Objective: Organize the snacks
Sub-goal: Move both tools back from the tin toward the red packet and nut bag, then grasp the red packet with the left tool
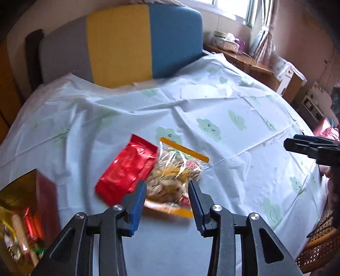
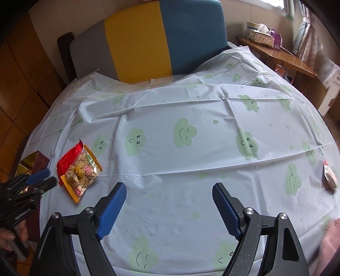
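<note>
Soft daylight came from the window (image 1: 228, 8) at upper right, leaving the room evenly lit with only faint shadows. The tablecloth (image 2: 191, 159) carried mild sheen along its creases. The left wrist view was smeared by motion blur, worst on the red packet (image 1: 127, 169) and clear snack bag (image 1: 176, 174); the right wrist view was sharper. Both fisheye pictures bowed strongly, with dark vignetted corners.

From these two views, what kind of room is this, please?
Probably a lived-in home room: a table under a cloud-print tablecloth, a colour-block cushioned seat back, and a wooden side desk by a curtained window.
</note>
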A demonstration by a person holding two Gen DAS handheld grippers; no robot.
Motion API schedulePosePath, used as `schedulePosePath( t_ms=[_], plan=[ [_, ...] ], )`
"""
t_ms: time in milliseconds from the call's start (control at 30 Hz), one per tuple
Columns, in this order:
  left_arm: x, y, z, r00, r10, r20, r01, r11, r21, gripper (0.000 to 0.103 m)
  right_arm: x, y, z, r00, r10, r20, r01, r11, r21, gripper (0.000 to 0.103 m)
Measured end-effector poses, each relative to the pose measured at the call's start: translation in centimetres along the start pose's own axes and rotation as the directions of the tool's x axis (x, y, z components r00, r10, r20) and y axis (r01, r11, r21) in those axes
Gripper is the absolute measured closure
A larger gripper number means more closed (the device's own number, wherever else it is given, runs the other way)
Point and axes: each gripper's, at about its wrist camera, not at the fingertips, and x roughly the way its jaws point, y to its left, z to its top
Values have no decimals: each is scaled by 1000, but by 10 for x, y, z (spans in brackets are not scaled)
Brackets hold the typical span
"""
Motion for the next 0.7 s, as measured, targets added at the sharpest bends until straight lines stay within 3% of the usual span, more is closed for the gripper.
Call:
schedulePosePath(
  t_ms=[167,233,333,400,500,600,700],
  plan=[
    [39,-13,2,997,-42,-71,43,999,12,62,-1,3,2,1000,16,4,-16,1000,-4,18],
    [40,-19,-1,997,-60,-44,61,998,23,59,-2,3,2,1000,20,3,-20,1000,-6,17],
    [36,-33,-6,981,-186,-48,188,982,23,59,-2,2,2,1000,22,3,-22,1000,-6,17],
    [32,-44,-10,974,-222,-56,224,973,45,59,-2,2,1,1000,18,1,-18,1000,-5,17],
    [22,-46,-10,980,-197,-38,199,977,76,59,-2,1,1,1000,13,-2,-13,1000,-5,17],
    [11,-23,1,989,-147,-1,147,988,47,59,-2,1,1,1000,7,-2,-7,1000,-6,17],
    [14,-1,15,998,56,-11,-55,994,99,59,-1,3,1,1000,11,-6,-12,1000,-15,16]
  ],
)
